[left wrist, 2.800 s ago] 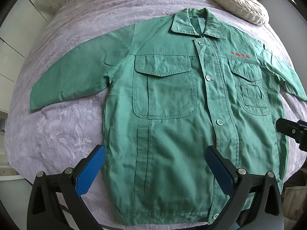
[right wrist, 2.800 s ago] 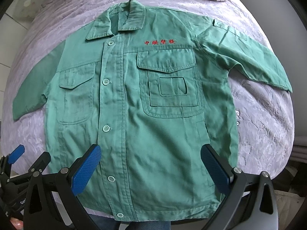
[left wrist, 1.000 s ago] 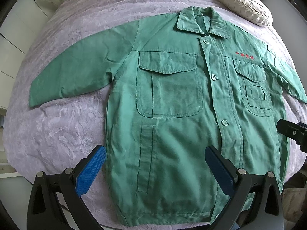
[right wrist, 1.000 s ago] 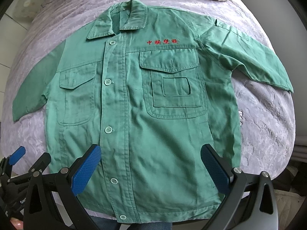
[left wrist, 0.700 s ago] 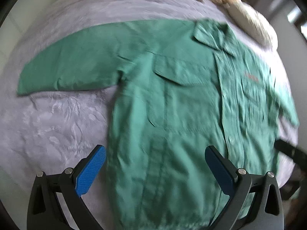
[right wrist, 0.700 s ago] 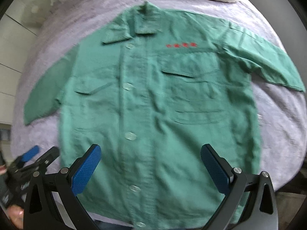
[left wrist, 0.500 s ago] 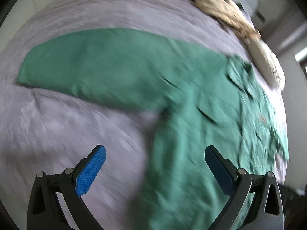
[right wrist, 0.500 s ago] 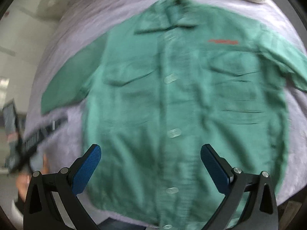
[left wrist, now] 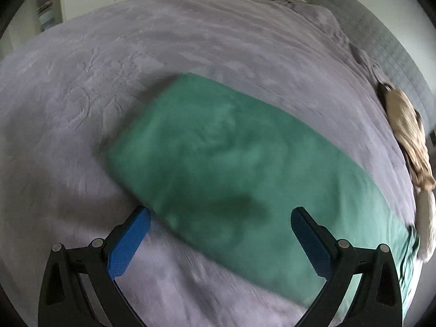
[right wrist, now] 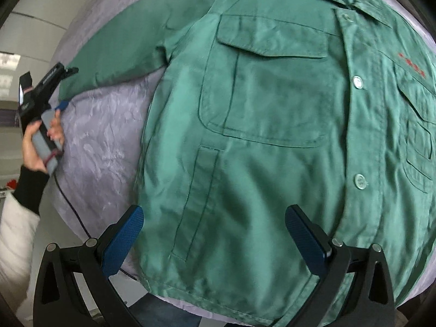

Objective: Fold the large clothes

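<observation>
I am watching my left claw [left wrist: 220, 234] standing wide open, its blue pads [left wrist: 128, 242] gripping nothing and hovering just above the sleeve [left wrist: 231, 163] of the green jacket [right wrist: 272, 136]. That sleeve is lying stretched out flat on the purple bedspread [left wrist: 136, 54], its cuff end pointing to the far left. The view here is blurring. At the far right edge a beige cloth [left wrist: 408, 133] is lying on the bed.

My right claw [right wrist: 215, 238] is also gaping wide and empty, poised over the jacket's lower left front, near the hem. The jacket is lying face up and buttoned, collar at the far side. Red embroidered characters [right wrist: 411, 64] are showing above the right chest pocket, too small and skewed to read. At the left, my left hand [right wrist: 38, 141] is holding the other claw beside the cuff.
</observation>
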Demonstrator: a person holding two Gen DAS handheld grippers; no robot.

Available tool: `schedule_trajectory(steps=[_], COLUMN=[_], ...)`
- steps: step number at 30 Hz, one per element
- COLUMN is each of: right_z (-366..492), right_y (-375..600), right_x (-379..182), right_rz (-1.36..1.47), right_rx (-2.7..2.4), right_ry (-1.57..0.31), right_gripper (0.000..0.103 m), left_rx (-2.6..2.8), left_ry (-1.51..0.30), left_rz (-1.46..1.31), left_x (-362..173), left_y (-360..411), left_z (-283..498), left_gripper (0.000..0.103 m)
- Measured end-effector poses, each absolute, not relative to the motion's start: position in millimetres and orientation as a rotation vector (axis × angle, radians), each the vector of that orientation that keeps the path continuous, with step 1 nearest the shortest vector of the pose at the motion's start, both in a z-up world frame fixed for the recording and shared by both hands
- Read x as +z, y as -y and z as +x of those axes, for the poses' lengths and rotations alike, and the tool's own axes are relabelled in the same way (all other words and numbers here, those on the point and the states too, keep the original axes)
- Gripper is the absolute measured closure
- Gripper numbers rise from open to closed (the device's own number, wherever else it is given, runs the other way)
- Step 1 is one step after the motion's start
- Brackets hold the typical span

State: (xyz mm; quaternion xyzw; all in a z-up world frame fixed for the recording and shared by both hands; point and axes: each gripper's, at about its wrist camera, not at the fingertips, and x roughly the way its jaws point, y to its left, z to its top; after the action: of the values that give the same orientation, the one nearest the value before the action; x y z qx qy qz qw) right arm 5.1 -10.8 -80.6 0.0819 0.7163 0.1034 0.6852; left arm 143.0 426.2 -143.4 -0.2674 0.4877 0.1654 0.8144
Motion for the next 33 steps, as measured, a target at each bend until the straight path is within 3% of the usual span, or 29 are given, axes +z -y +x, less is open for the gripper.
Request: schedule_trajectory(steps=[1,3,5,13,23,28,33], right_z=[6.5,9.1,8.2,2.5,1.6,0.0,-5.7], right_y=[6.5,-0.3,-6.2,-0.1,73.1,151.0,232.5], right_x=[-83.0,-88.8,-90.9,-85.1,-64.1,-52.5,-58.9], right_rz=[0.177,0.171,0.169,0.207,0.314,0.408,0.496], right_rx=[0.231,0.228,0.225,0.227,0.175,0.086,-0.011], right_ry=[-1.61,-1.617,-1.619,-1.598,-1.51,-1.447,-1.441], right_gripper=[0.0,0.0,0.0,0.0,0.0,0.0,0.0], left_rx=[0.361,0.382,0.316,-0.045,-0.516,-0.668,-0.647], left_ry=[-1.031,-1.028,-0.993,-0.839,-0.759,-0.864,-0.976], left_rz=[-0.581,-0.606,-0.672,-0.653,-0.438,-0.271,-0.047], left_x=[-145.4,-145.4,-139.2,-64.4,46.8,33.6,-18.6], left_y=[-430.5,-437.9,-445.4,-399.9,-180.9,-24.1,88.9], left_z=[144.2,144.4,140.8,141.6,148.8,147.9,129.0], left_gripper=[0.014,0.06,0.092,0.094,0.094,0.094,0.094])
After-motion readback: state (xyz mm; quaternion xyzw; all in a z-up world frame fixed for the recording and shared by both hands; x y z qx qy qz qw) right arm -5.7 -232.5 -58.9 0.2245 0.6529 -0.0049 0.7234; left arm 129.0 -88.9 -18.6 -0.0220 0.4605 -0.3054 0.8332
